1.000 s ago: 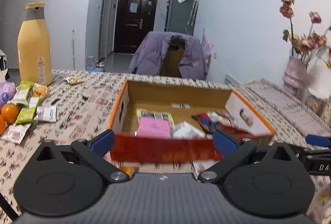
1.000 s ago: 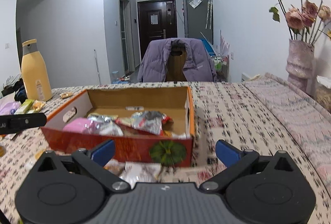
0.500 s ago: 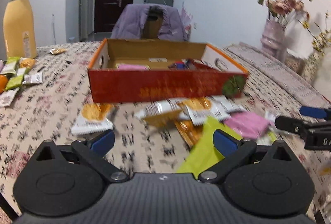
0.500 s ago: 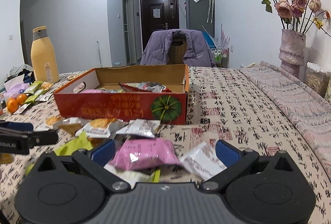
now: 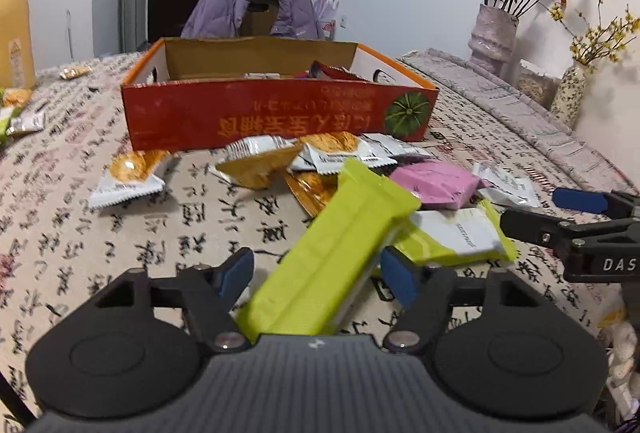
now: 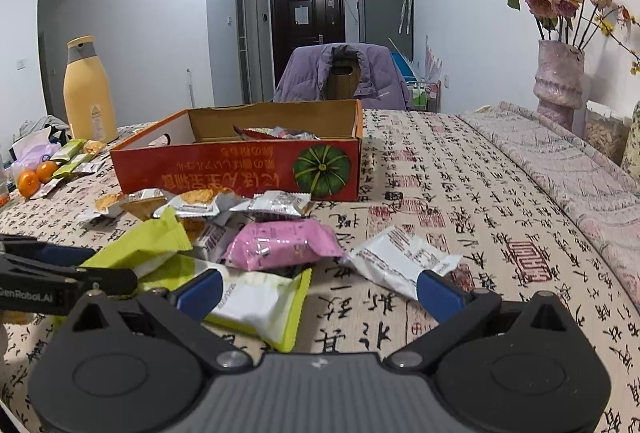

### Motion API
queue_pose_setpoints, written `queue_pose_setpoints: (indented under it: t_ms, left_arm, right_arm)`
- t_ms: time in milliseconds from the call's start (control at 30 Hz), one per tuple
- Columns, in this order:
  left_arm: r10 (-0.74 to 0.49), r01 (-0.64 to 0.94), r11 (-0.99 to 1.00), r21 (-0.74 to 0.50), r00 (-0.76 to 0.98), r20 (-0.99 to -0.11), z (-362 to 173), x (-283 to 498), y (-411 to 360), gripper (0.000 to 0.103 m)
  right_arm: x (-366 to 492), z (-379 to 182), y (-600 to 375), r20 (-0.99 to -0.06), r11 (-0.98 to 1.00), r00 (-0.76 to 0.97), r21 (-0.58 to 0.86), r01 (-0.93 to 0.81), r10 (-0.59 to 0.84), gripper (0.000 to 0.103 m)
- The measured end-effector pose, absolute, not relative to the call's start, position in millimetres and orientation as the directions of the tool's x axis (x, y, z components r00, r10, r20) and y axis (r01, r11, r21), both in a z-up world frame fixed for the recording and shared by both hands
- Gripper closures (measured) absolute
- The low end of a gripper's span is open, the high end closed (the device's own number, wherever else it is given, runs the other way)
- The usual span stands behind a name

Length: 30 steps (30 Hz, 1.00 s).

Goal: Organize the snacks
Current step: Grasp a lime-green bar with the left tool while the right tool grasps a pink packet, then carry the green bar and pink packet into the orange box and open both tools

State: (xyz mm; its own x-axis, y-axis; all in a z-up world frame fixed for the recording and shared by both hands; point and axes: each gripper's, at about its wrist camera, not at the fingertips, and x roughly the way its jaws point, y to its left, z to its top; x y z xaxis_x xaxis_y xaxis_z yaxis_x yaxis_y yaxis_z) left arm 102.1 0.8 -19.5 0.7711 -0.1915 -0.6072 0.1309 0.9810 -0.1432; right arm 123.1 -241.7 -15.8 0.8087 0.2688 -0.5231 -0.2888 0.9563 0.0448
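With some snacks in the box at frame top, my left gripper was closing around the green packet, the right gripper gaping empty, most packets loose.

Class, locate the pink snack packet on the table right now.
In the right wrist view the pink snack packet lies centre frame on the tablecloth, in front of the red box, between a lime-green wrapper and a white packet.

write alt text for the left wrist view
The left tool is closing around a lime-green snack bar, not yet pinching it. Beyond lie scattered snack packets and a red cardboard box on a calligraphy-print tablecloth.
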Motion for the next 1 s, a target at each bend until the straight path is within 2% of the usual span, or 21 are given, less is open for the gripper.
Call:
queue_pose_setpoints:
  t_ms: [133,267,367,1000]
  left_arm:
    - [-0.211,0.134,0.976,-0.170,0.769,-0.604,-21.4,97.6,2.9,0.044]
    - [-0.228,0.138,0.971,-0.193,0.768,-0.598,-21.9,92.5,5.7,0.061]
    - [-0.223,0.135,0.973,-0.189,0.776,-0.590,-21.2,87.0,6.3,0.065]
    - [-0.129,0.041,0.983,-0.182,0.853,-0.505,3.7,79.9,26.5,0.065]
  right_arm:
    - [122.0,-18.1,-242.9,-0.528,0.957,0.805,0.051,-0.287,0.269,0.000]
    - [121.2,-20.1,-242.4,-0.532,0.956,0.802,0.055,-0.289,0.273,0.000]
    - [120.4,-21.5,-241.7,-0.534,0.955,0.800,0.056,-0.291,0.275,0.000]
    - [138.0,-9.9,-222.3,-0.519,0.940,0.798,0.034,-0.339,0.307,0.000]
